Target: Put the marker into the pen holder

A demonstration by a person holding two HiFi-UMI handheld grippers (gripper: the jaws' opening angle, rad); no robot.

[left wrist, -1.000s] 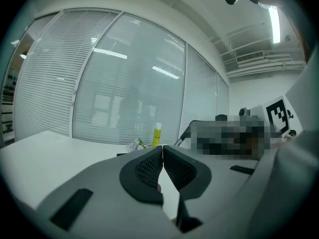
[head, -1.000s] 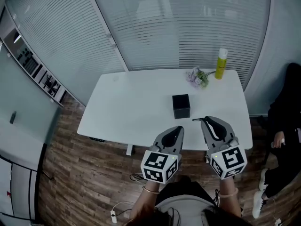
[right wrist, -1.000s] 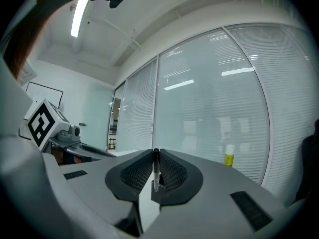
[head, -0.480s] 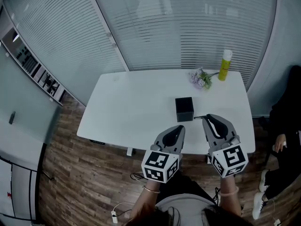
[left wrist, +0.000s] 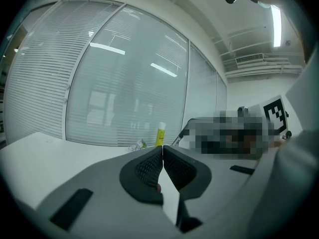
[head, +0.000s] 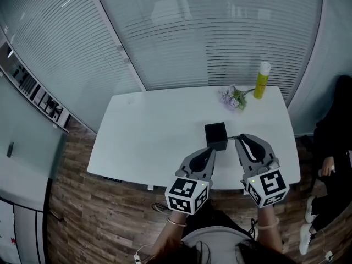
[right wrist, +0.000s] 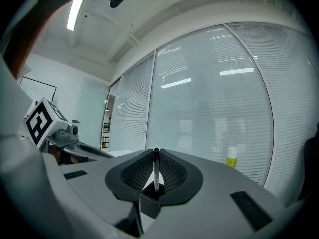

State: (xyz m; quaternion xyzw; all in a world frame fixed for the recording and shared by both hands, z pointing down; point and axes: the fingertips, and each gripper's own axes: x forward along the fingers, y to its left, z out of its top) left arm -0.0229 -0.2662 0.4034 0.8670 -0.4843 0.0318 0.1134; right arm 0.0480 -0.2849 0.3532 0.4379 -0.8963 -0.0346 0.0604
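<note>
The black cube pen holder [head: 215,135] stands on the white table [head: 148,131], right of its middle. My right gripper [head: 241,139] is shut on the thin dark marker [head: 231,138], which sticks out leftward to the holder's right edge. In the right gripper view the marker [right wrist: 156,169] stands between the mesh pads, its lower end over the holder [right wrist: 150,202] seen through the gap. My left gripper [head: 210,150] hovers just in front of the holder. In the left gripper view my left gripper [left wrist: 163,149] is shut with nothing in it.
A yellow bottle [head: 262,80] and a small bunch of flowers [head: 232,97] sit at the table's far right corner. A person in dark clothes [head: 334,142] sits to the right of the table. Glass walls with blinds stand behind; wooden floor lies below.
Both grippers have edged forward over the table's near edge. The marker's tip now reaches the pen holder's right side. The head view has tilted slightly.
</note>
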